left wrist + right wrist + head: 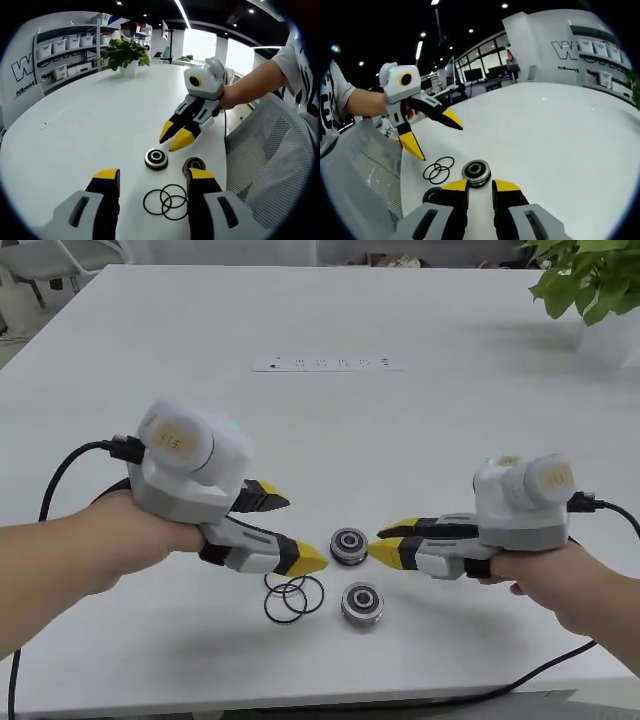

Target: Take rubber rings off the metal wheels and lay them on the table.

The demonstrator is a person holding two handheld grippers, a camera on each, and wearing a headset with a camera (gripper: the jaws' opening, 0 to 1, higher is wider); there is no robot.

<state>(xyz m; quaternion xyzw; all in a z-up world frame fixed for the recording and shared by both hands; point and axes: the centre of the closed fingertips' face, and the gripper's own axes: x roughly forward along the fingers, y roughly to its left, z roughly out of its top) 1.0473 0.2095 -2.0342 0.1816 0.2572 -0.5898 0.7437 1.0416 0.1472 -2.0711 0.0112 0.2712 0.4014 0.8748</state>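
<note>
Ring-stripping step, midway by the look of it: three rubber rings (293, 597) lying loose on table (400, 420). Far wheel (349, 545) between both claw tips, dark band on rim, probably a ring. Near wheel (362, 603) just beside rings. Left gripper (290, 530) spread wide, empty. Right gripper (388, 540) almost closed, holding nothing. Next, likely: pin far wheel, hook band, peel.

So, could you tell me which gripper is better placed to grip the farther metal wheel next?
Probably the right gripper: its narrowly parted jaws point straight at the farther metal wheel, tips just beside it. The left gripper gapes wide over the loose rubber rings.
</note>
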